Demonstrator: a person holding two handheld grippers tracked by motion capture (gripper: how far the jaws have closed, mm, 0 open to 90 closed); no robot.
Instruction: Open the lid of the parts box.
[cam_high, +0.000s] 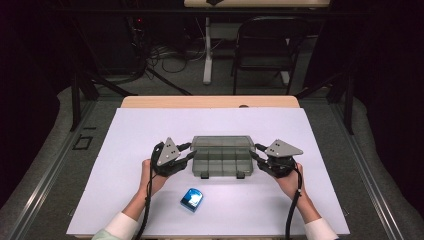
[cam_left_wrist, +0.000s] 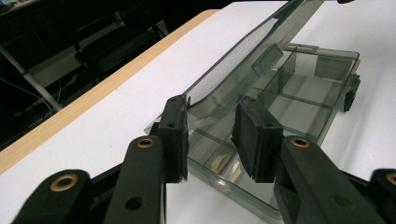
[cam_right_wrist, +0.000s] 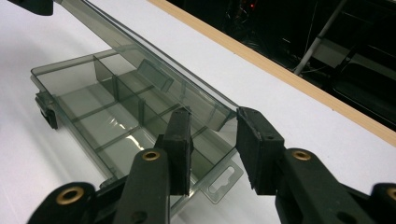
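Smoked-clear plastic organizer box sits mid-worktop on the white sheet, tray split by dividers into small compartments, all bare as far as the gripper views show. Lid is lifted, tilted up off the tray and hinged along the far edge; two black latches on the near edge hang undone. A hang-tab sticks out at the right end of the tray. Left gripper at the box's left end, jaws part-open around the lid's corner edge; whether the pads pinch it, cannot tell. Right gripper at the right end, same: jaws straddle the lid corner, grip unclear. Small blue packet lies just in front of the box, apart from it.
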